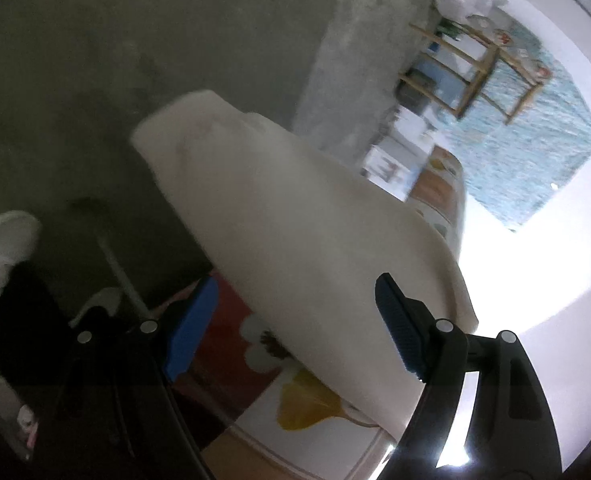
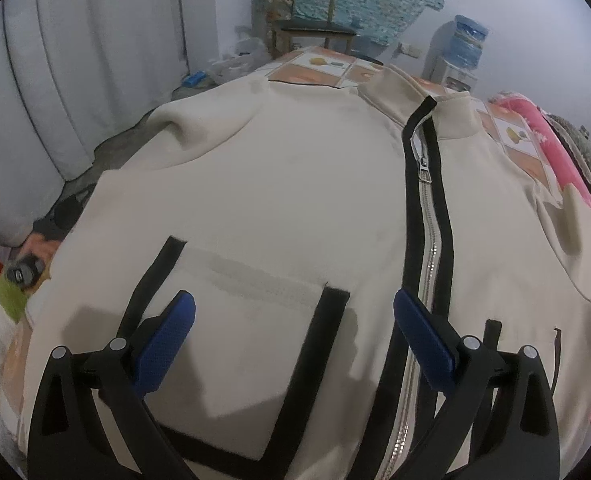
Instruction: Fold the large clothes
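Note:
A cream zip-up jacket (image 2: 287,184) with black trim lies spread front-up on a table with a patterned cloth (image 2: 319,70). Its zipper (image 2: 427,248) runs down the right of centre, and a black-edged pocket (image 2: 255,320) sits at the lower left. My right gripper (image 2: 293,340) is open above the pocket and hem, holding nothing. In the left wrist view a cream sleeve or side of the jacket (image 1: 287,216) hangs over the table edge. My left gripper (image 1: 291,324) is open, with the cloth lying between its jaws, not pinched.
A wooden chair (image 2: 311,20) stands beyond the table's far end, a water dispenser (image 2: 461,52) at the far right. A pink blanket (image 2: 555,152) lies along the table's right side. A white curtain (image 2: 75,80) hangs left. White shoes (image 1: 3,252) stand on the concrete floor.

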A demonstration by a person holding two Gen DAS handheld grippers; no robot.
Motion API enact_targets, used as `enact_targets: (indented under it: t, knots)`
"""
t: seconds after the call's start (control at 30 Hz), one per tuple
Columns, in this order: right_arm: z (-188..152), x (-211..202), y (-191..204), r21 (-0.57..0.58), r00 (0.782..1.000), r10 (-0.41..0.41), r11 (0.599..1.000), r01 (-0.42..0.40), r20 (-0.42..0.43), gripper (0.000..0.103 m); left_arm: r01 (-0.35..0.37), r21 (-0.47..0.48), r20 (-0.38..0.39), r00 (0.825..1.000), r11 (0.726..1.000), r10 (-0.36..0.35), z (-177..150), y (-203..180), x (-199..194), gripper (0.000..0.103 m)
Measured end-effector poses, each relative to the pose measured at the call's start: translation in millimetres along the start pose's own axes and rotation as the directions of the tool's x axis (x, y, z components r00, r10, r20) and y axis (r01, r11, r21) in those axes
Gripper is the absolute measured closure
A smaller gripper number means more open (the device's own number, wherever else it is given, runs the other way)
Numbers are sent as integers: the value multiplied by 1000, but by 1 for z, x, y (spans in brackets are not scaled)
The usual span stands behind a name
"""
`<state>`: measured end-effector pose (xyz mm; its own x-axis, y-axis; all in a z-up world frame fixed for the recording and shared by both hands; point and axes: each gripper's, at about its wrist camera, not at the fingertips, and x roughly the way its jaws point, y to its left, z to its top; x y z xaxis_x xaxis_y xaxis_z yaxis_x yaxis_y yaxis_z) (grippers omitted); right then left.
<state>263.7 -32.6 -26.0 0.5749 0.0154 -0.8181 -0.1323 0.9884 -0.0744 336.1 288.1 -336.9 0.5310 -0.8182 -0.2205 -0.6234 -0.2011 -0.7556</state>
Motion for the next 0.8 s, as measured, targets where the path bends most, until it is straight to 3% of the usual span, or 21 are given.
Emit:
enact_targets:
  t: [0.17, 0.23, 0.33, 0.6, 0.67, 0.8]
  knots:
    - [3, 4, -4, 13, 1000, -13, 1000, 13, -14, 6, 97, -28, -58, 993, 995, -98, -9, 11, 30, 22]
    - [5, 4, -7, 18, 1000, -23, 1000, 23, -16, 6, 181, -52, -64, 981, 982, -184, -19, 20, 34, 22]
    - [6, 3, -13, 28, 999, -33, 999, 33, -15, 6, 233, -49, -59, 970, 971, -235, -32, 29, 28, 20]
    - [4, 10, -14, 40, 999, -12, 999, 13, -45, 6, 144, -14, -23, 989, 990, -144, -10, 28, 25, 20]
    - [4, 8, -13, 35, 999, -21, 999, 23, -40, 6, 98, 4, -40, 994, 995, -97, -2, 24, 34, 28]
    - [4, 8, -16, 42, 998, -43, 998, 45, -48, 6, 4, 54, -65, 998, 999, -1, 8, 11, 51, 60]
